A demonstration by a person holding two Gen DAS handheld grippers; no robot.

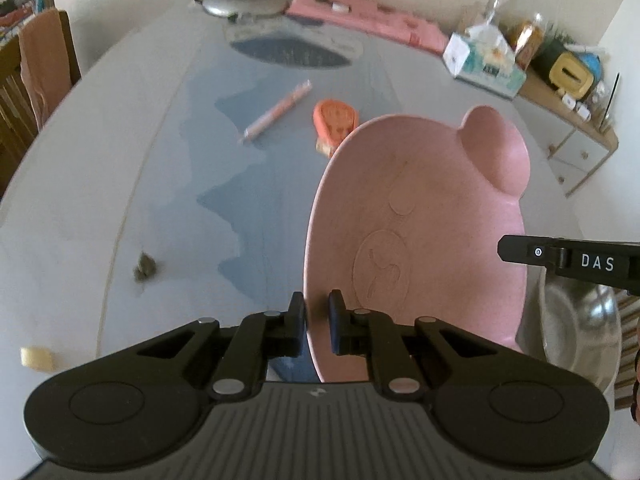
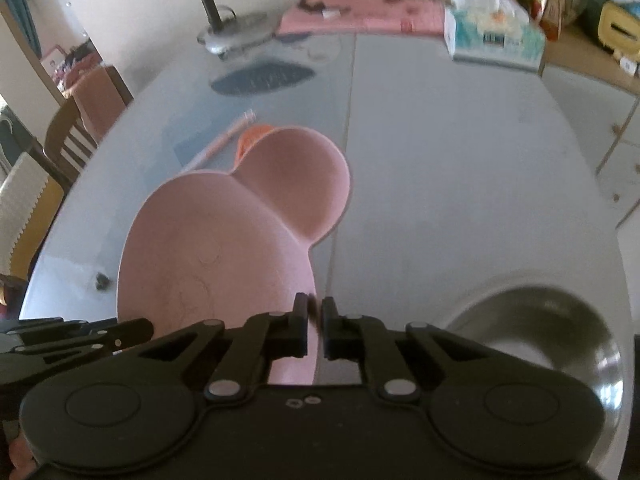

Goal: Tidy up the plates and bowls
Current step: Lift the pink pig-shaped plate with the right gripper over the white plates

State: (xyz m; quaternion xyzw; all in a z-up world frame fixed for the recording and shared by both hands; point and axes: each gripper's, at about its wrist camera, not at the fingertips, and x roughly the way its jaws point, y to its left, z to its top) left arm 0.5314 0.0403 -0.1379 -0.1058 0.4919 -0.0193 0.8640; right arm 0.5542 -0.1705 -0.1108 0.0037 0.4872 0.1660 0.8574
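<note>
Grip matters most here: I have both grippers pinched on the rim of the pink bear-shaped plastic plate [image 1: 420,224] — left gripper [image 1: 317,312] on its near left edge, right gripper [image 2: 315,316] on its near right edge. The plate looks lifted and tilted above the grey table [image 2: 440,160], just beside the steel bowl [image 2: 552,332]. I judge I should keep both hands level and move them together, so the rim cannot slip. Its long axis runs away from me, round ear [image 2: 296,176] at the far end.
</note>
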